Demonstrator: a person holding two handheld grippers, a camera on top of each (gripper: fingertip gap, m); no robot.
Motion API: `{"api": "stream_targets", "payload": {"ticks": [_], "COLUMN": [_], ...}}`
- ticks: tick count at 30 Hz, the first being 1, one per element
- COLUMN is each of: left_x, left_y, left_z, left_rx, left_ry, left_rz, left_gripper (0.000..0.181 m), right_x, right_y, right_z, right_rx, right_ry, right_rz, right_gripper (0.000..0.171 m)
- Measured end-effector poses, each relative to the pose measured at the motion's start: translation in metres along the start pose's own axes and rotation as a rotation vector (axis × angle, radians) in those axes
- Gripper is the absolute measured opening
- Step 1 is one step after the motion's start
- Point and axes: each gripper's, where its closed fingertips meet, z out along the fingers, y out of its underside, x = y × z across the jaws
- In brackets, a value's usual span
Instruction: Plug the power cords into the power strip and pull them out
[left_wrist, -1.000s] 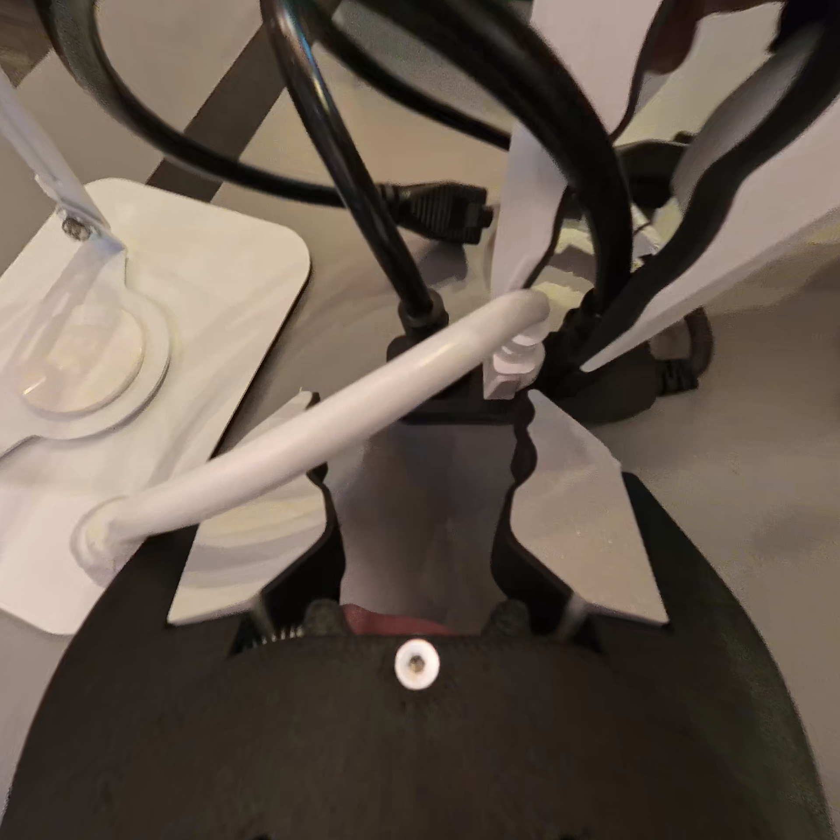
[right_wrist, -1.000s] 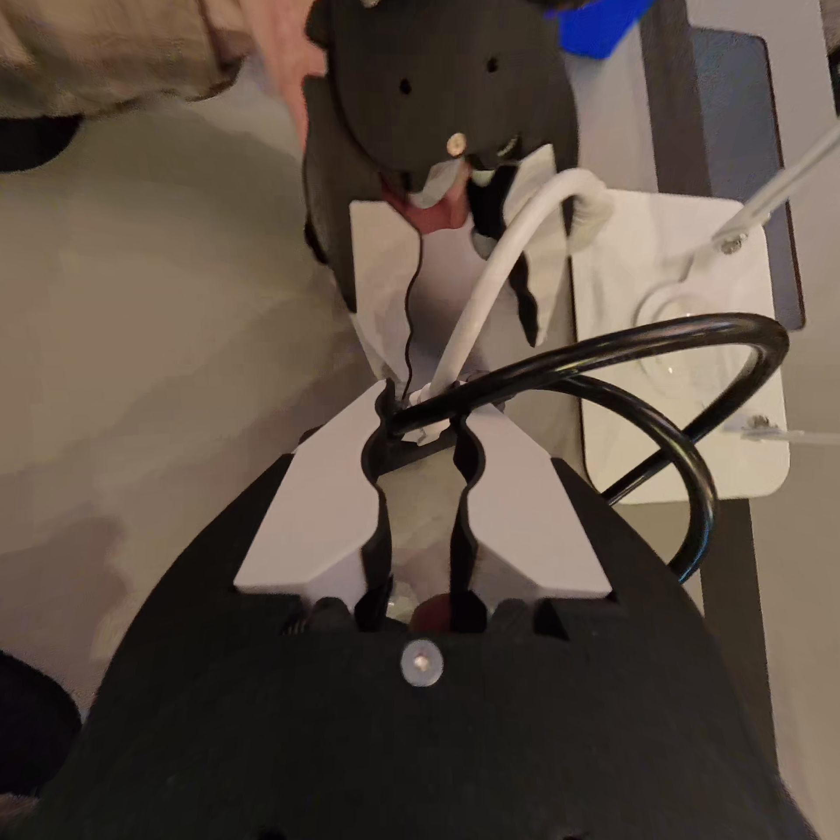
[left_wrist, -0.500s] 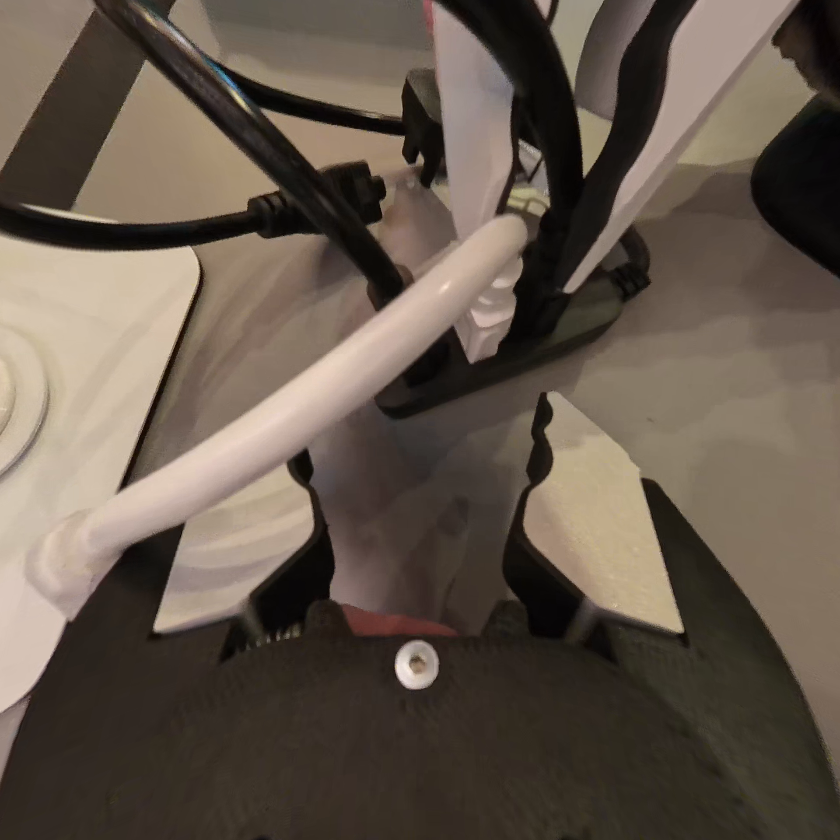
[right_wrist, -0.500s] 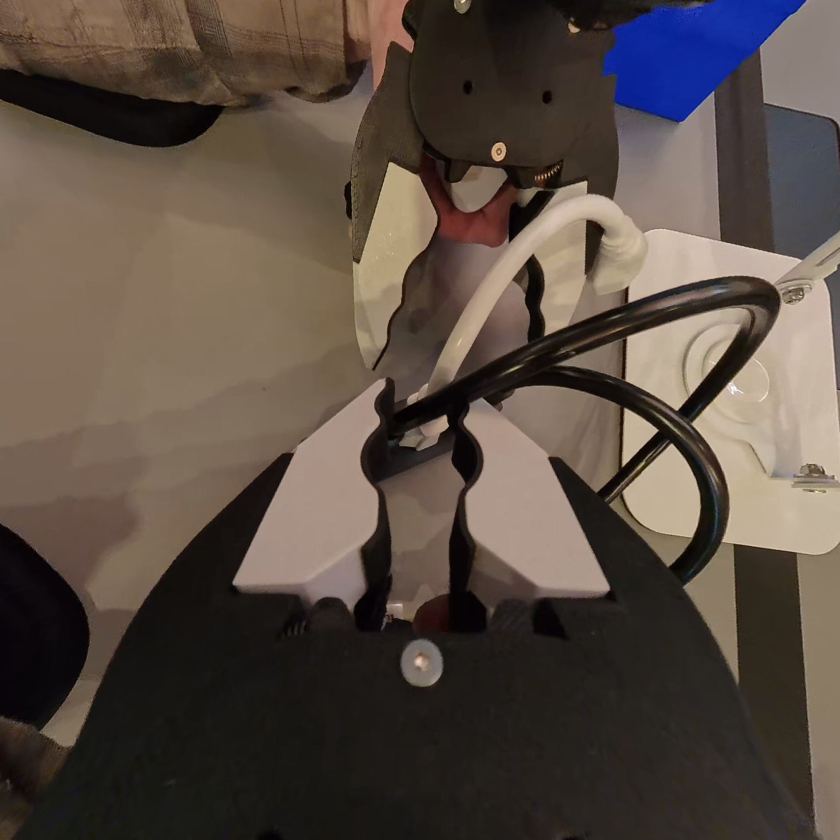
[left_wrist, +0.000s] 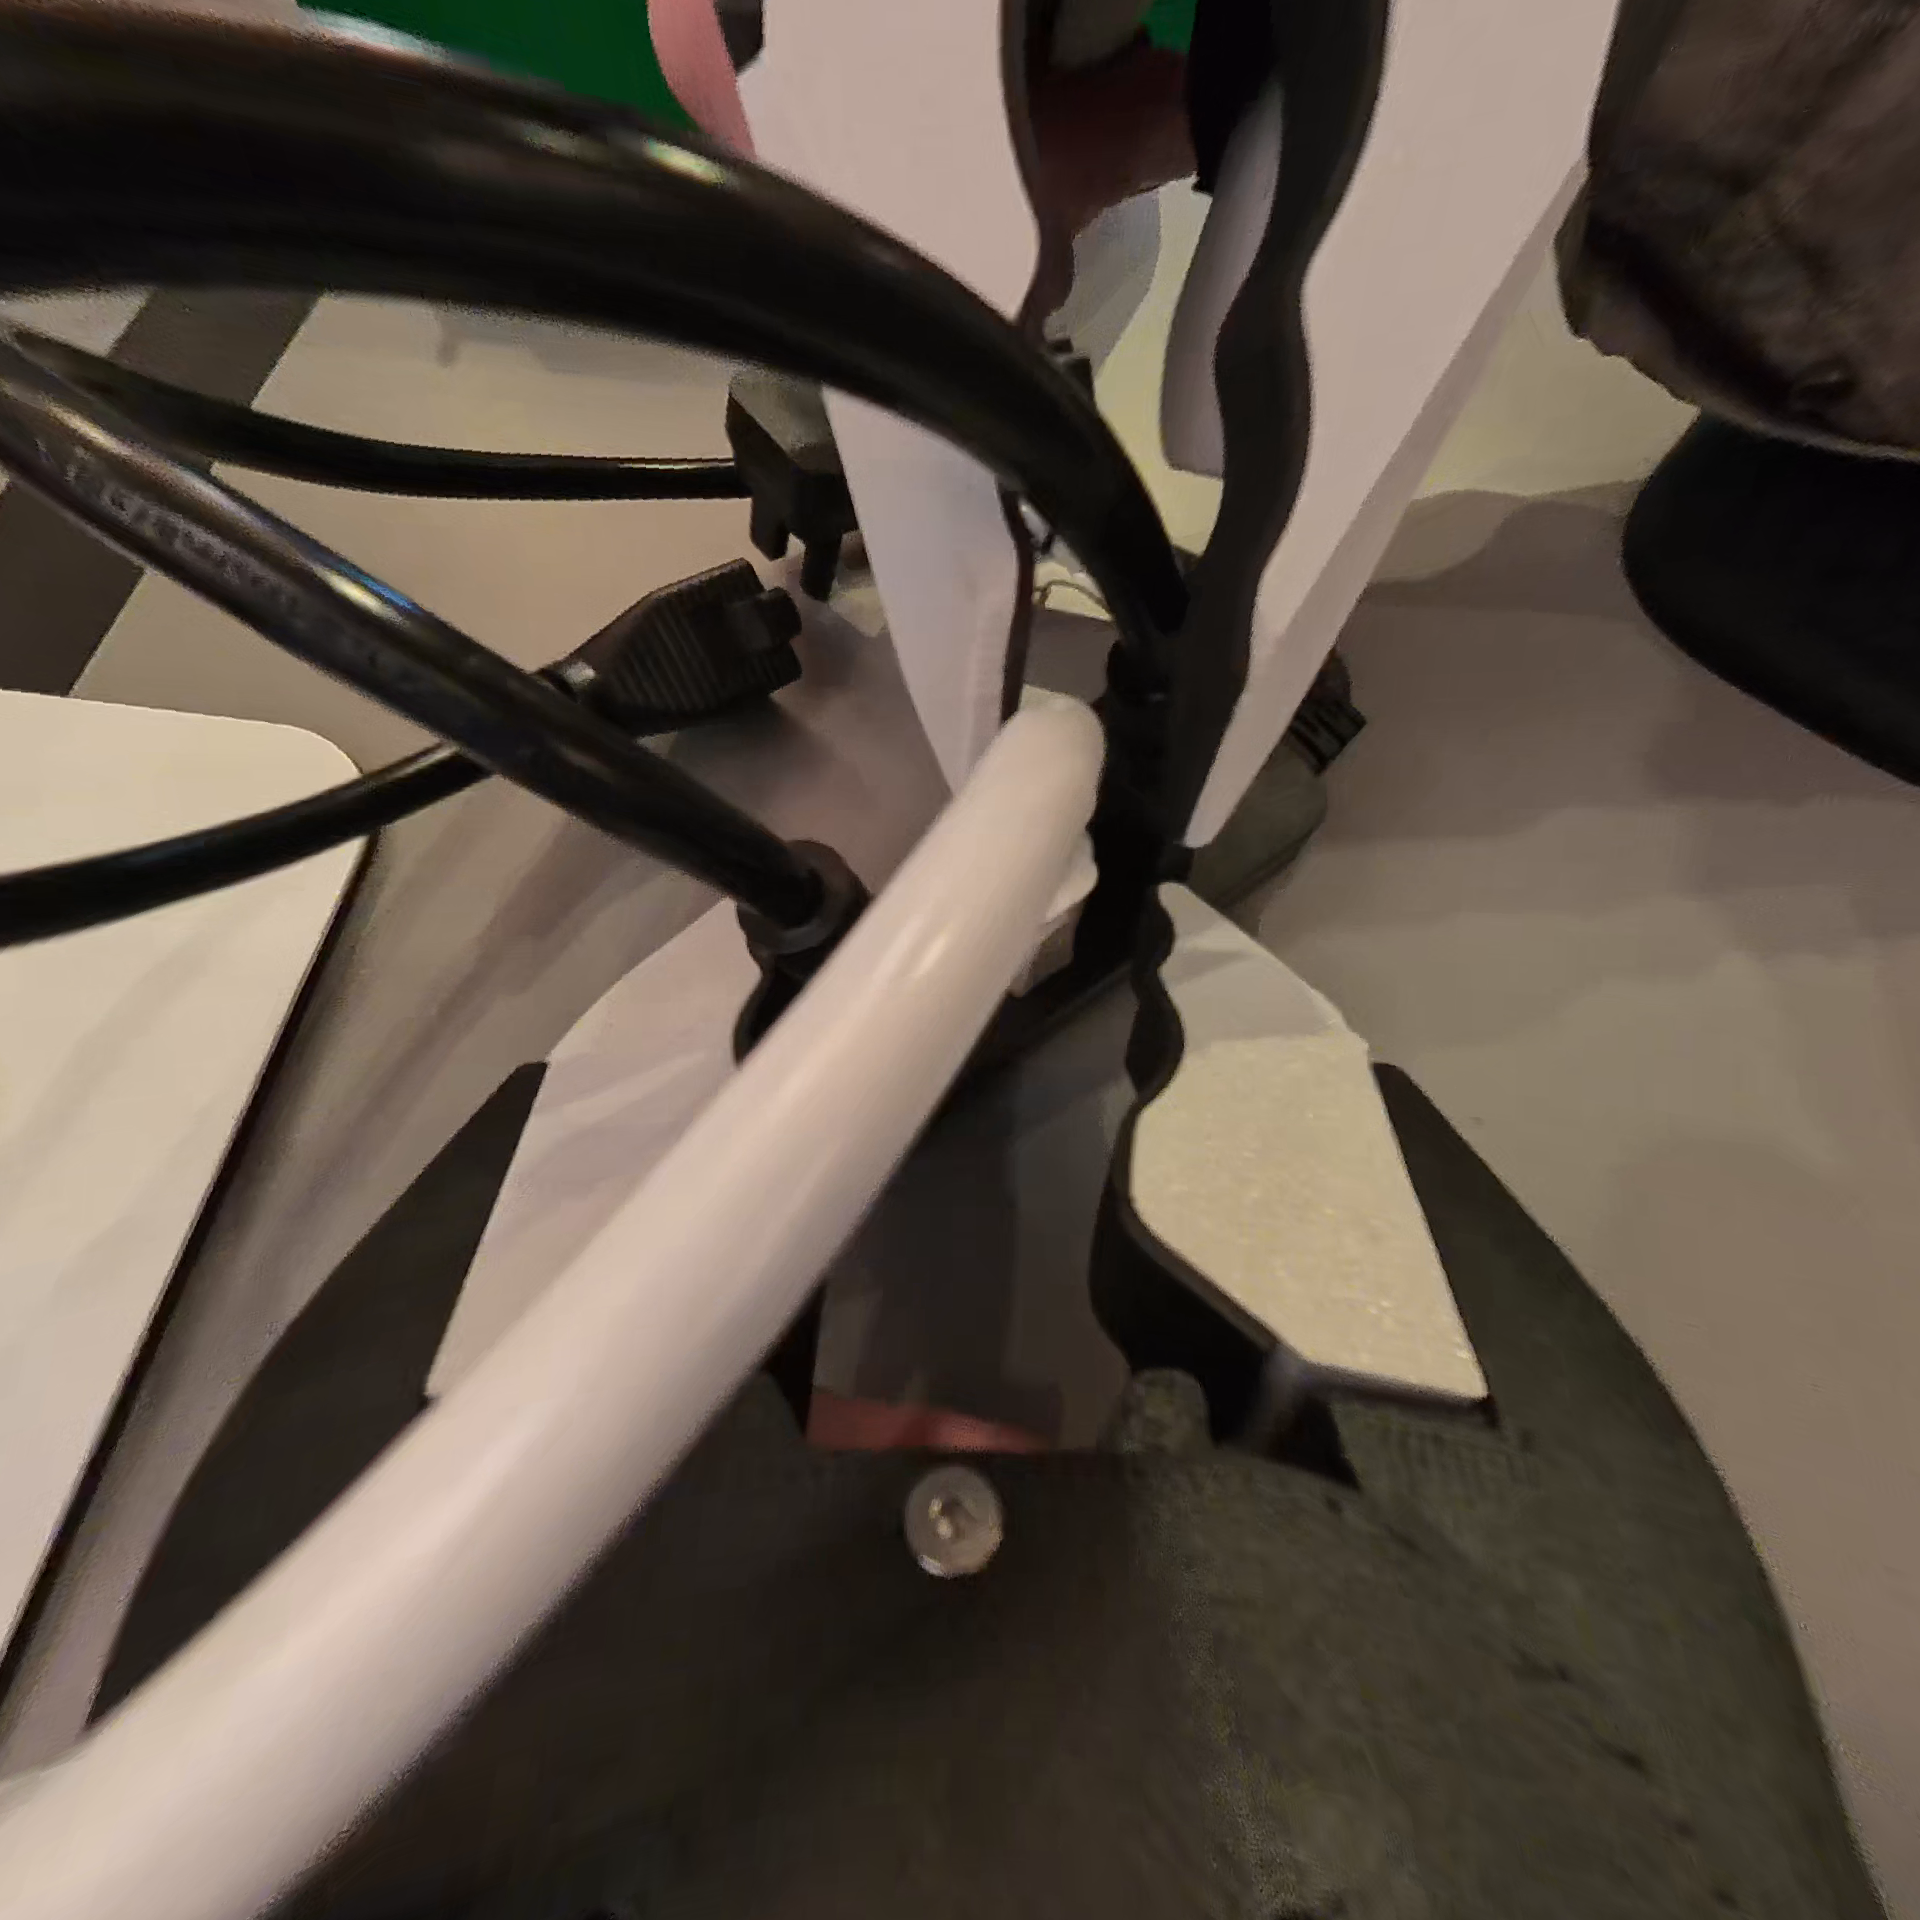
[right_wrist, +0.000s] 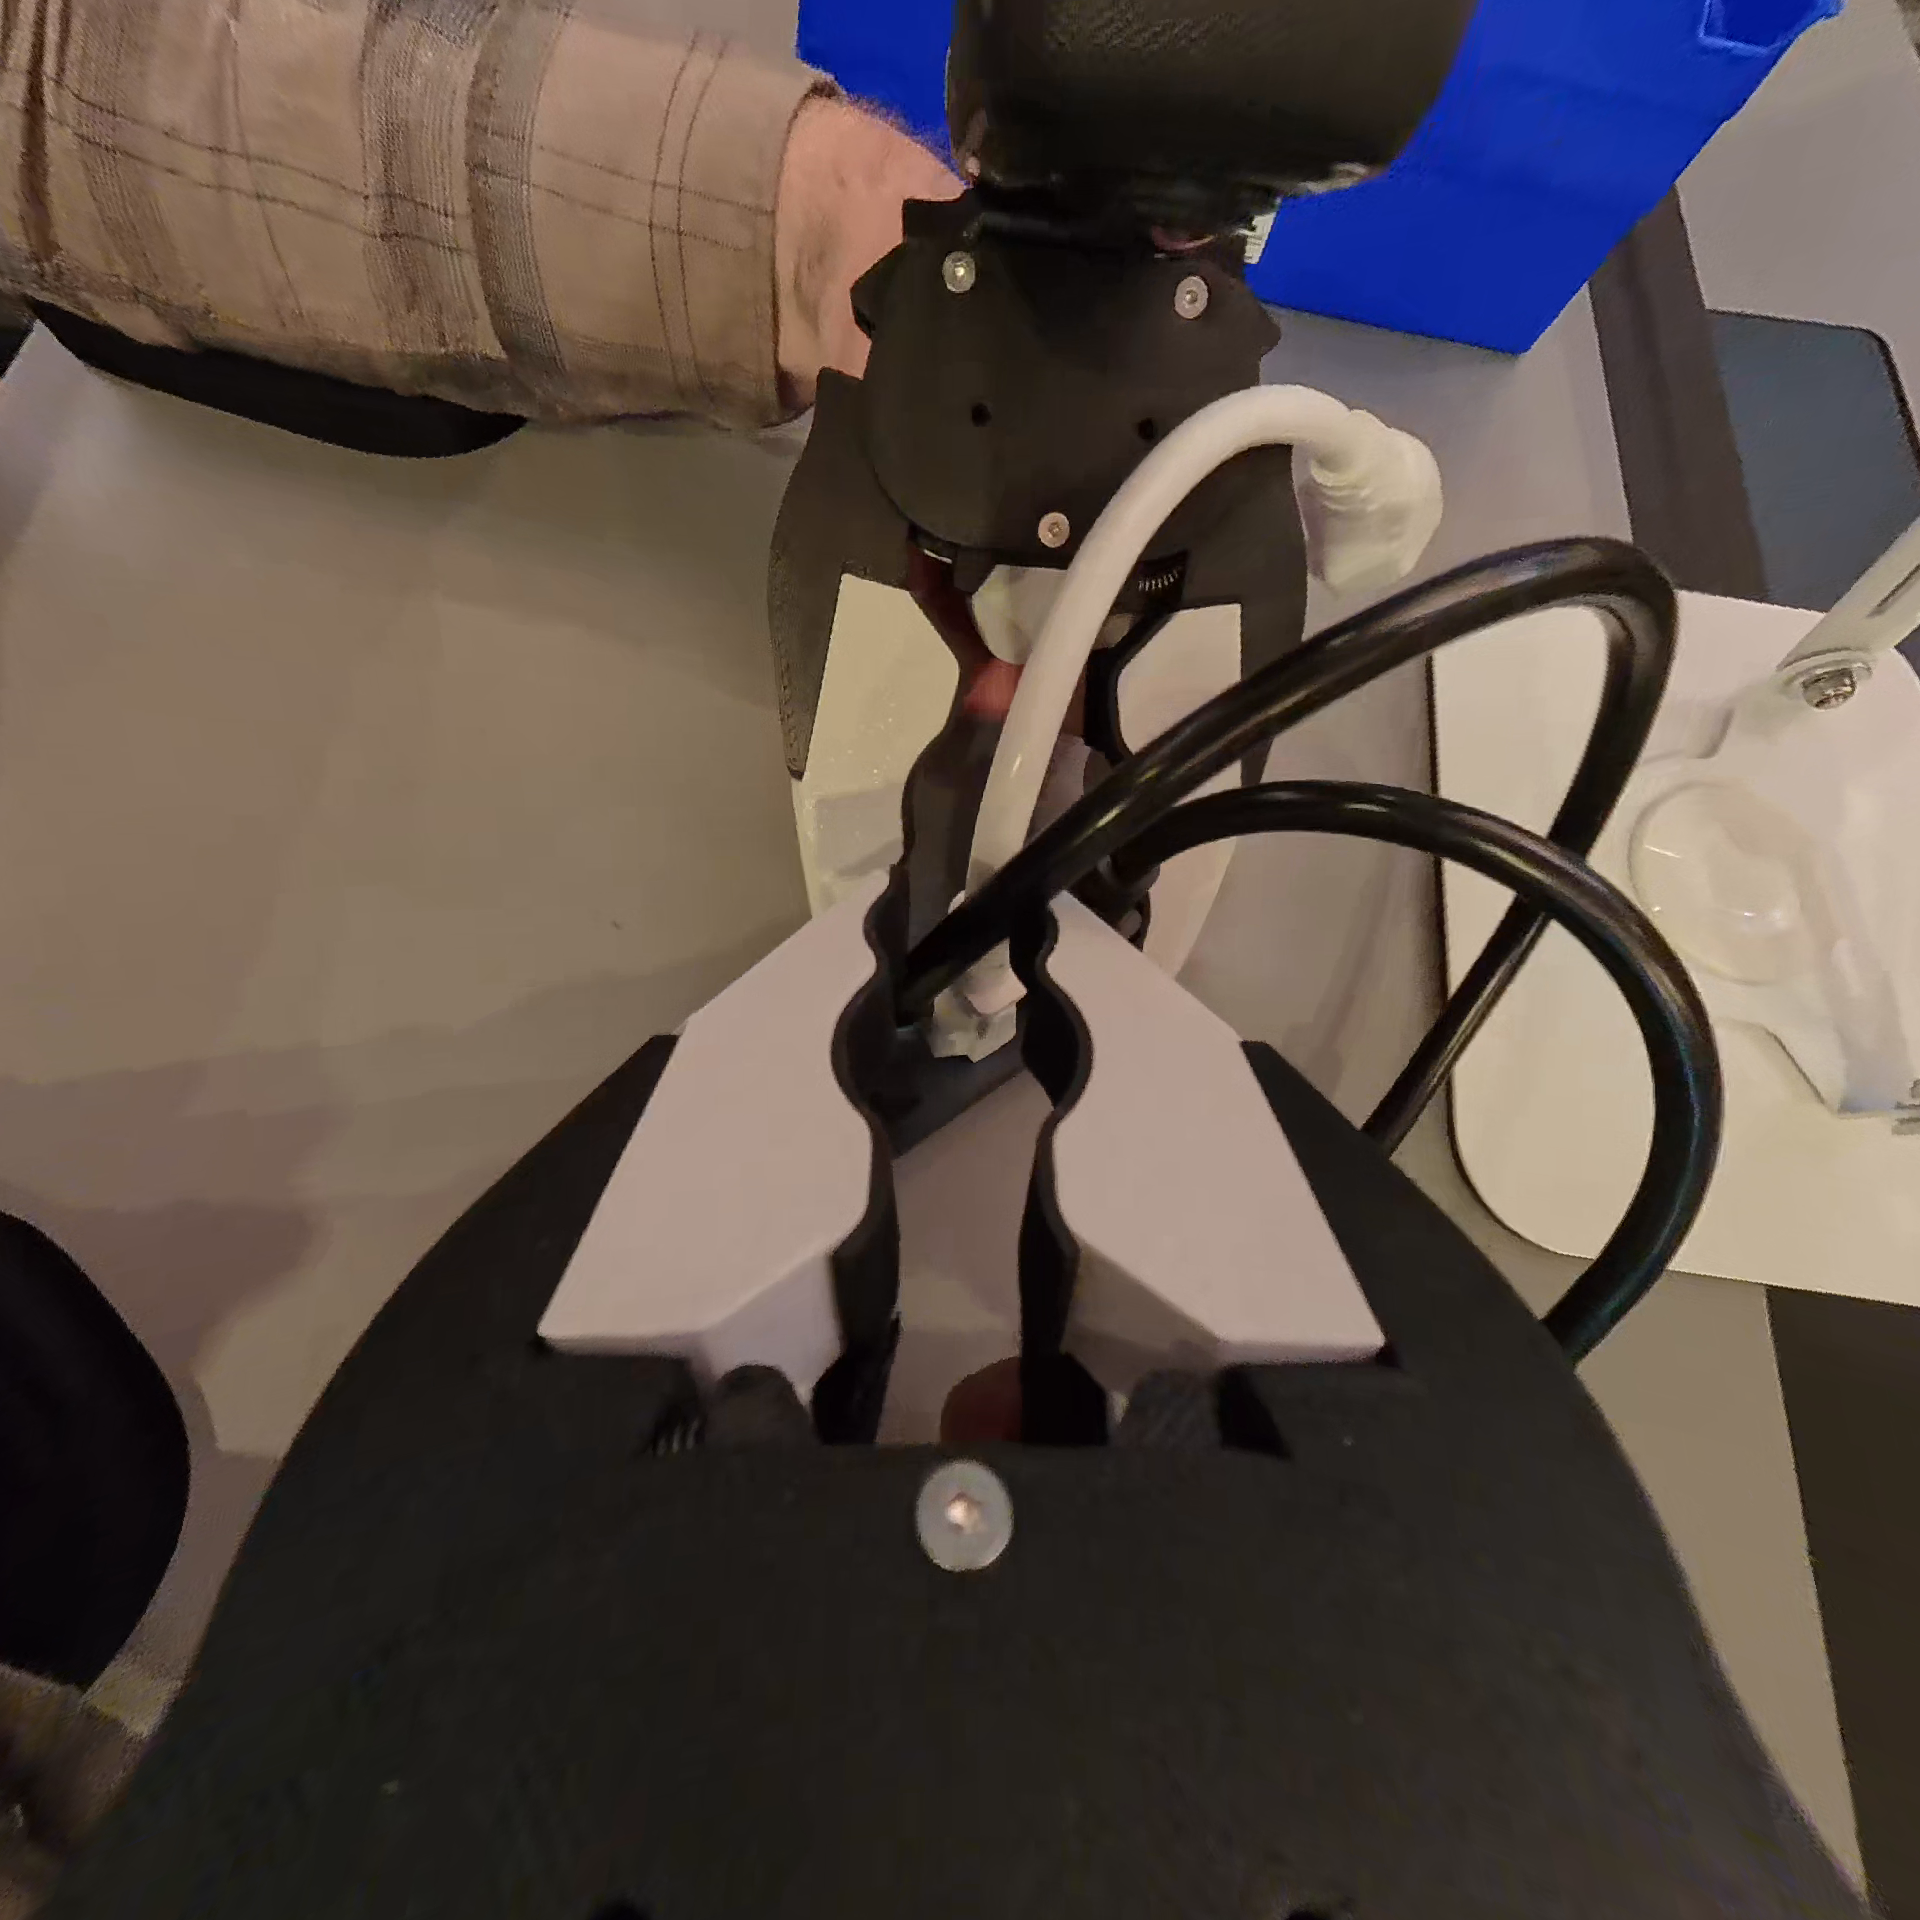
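Bearing blurred embossed lettering, black cord (left_wrist: 312, 613)

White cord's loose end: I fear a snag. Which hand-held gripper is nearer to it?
Left. The white cord's loose end sits right beside the body of the left hand-held gripper; the right hand-held gripper is farther off, at the power strip.

Setting: lab or office workbench | Evidence: plain grey surface (right_wrist: 416, 831), blue plastic bin (right_wrist: 1558, 156) at its far edge, white flat stand base (right_wrist: 1558, 1091) with bolted bracket, loose black power cords (right_wrist: 1455, 831)
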Motion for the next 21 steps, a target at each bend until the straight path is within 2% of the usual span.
{"api": "stream_targets", "payload": {"ticks": [1,8,11,15,18,21], "left_x": [-0.004,-0.014,-0.024,-0.032,-0.034,-0.033], "left_y": [0.001,-0.002,-0.003,-0.006,-0.008,-0.010], "left_z": [0.000,0.008,0.009,0.012,0.015,0.019], "left_rx": [-0.010,-0.051,-0.069,-0.088,-0.104,-0.114], "left_ry": [-0.029,-0.124,-0.192,-0.259,-0.290,-0.314], "left_rz": [0.011,-0.003,-0.043,-0.114,-0.161,-0.185], "left_gripper": [0.053,0.052,0.052,0.052,0.051,0.050], "right_x": [0.000,0.011,0.006,0.009,0.014,0.019], "right_y": [0.001,0.031,0.040,0.058,0.068,0.079], "right_z": [-0.001,-0.028,-0.038,-0.034,-0.021,-0.014], "right_rx": [-0.005,-0.289,-0.365,-0.496,-0.520,-0.543], "right_ry": [-0.003,0.143,0.151,0.179,0.161,0.157], "right_rz": [0.013,0.109,0.164,0.200,0.238,0.252], "right_gripper": [0.017,0.044,0.048,0.043,0.041,0.024]}}
